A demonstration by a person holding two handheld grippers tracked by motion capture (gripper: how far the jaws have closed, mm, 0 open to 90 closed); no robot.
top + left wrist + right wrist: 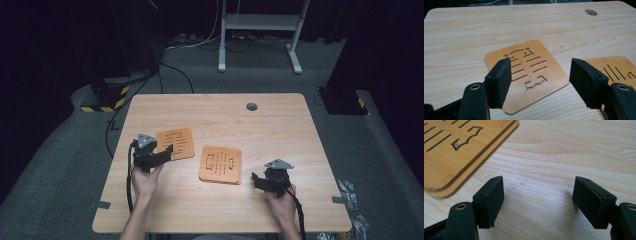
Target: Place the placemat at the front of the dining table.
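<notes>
A single orange wooden coaster (176, 143) with cut slots lies flat on the left part of the table (280, 135). My left gripper (162, 152) hovers at its near edge, open. In the left gripper view the coaster (527, 72) lies beyond and between the spread jaws of the left gripper (540, 65), untouched. A stack of two like coasters (220, 164) lies at the table's middle. My right gripper (257, 179) rests to the right of the stack, open over bare wood. In the right gripper view the stack (461, 147) lies up and left of the right gripper (538, 180).
A grey round cap (251, 106) sits in the tabletop near the far edge. Beyond the table stand a white frame (260, 30), cables on the floor and a yellow-and-black striped base (107, 97). Bare wood stretches right of the stack and along the front.
</notes>
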